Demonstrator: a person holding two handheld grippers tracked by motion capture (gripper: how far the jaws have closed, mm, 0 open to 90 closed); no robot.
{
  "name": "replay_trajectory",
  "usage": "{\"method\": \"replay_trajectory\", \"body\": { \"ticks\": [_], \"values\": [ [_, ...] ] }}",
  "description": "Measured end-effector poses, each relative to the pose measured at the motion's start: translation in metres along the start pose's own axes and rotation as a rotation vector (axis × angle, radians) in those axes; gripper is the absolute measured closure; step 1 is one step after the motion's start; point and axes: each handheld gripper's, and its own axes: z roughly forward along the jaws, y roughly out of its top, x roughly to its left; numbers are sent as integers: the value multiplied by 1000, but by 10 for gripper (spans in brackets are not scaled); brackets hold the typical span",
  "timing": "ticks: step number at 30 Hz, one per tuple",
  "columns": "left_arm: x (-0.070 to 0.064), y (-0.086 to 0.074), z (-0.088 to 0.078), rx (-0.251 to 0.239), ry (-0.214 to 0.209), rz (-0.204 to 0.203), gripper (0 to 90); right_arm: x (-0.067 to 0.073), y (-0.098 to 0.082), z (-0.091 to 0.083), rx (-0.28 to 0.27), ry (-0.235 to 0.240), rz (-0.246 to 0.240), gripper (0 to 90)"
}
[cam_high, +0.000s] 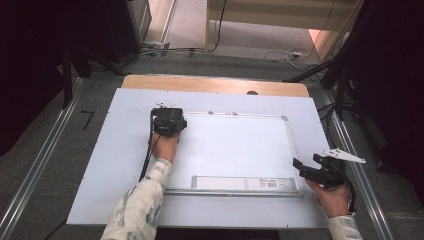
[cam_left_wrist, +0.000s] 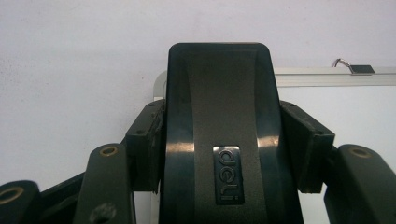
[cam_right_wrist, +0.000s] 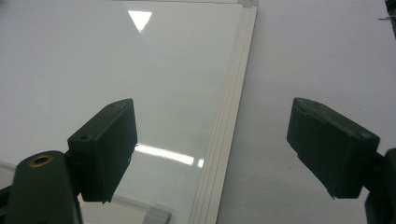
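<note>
1. High view: my left gripper (cam_high: 169, 121) sits at the upper left corner of the whiteboard (cam_high: 235, 147), which lies flat at frame centre. My right gripper (cam_high: 316, 171) hovers at the board's lower right edge. The board looks clean; any marks are too faint to tell.

2. Left gripper view: my jaws clamp a black eraser (cam_left_wrist: 219, 135) by its sides. I judge I should keep it flat and sweep evenly. Its underside is hidden.

3. Right gripper view: my jaws stand wide apart, empty, straddling the board's frame (cam_right_wrist: 224, 135). I could steady that edge.

Grey carpet floor (cam_high: 45, 150) surrounds the table (cam_high: 210, 83), whose wooden edge shows at upper centre. Metal floor rails (cam_high: 30, 185) run along both sides. Cables (cam_high: 285, 54) lie at top centre.
</note>
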Motion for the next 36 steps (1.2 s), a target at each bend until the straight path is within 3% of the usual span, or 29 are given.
{"method": "replay_trajectory", "body": {
  "ticks": [11,15,19,23,31,36],
  "values": [
    [-10,0,6,22,28,9,405,0,0,0,0,0,2,148],
    [-9,-3,11,40,41,-5,405,-1,0,0,-4,-2,1,148],
    [-11,-5,13,29,56,10,398,-2,0,0,-4,-1,1,148],
    [-10,-6,13,22,45,5,390,-1,0,0,-3,-1,1,148],
    [-12,-5,8,3,53,40,313,-1,0,0,-4,-3,2,148],
    [-9,-4,2,-23,36,20,288,-1,0,-1,-3,-3,-1,147]
  ]
}}
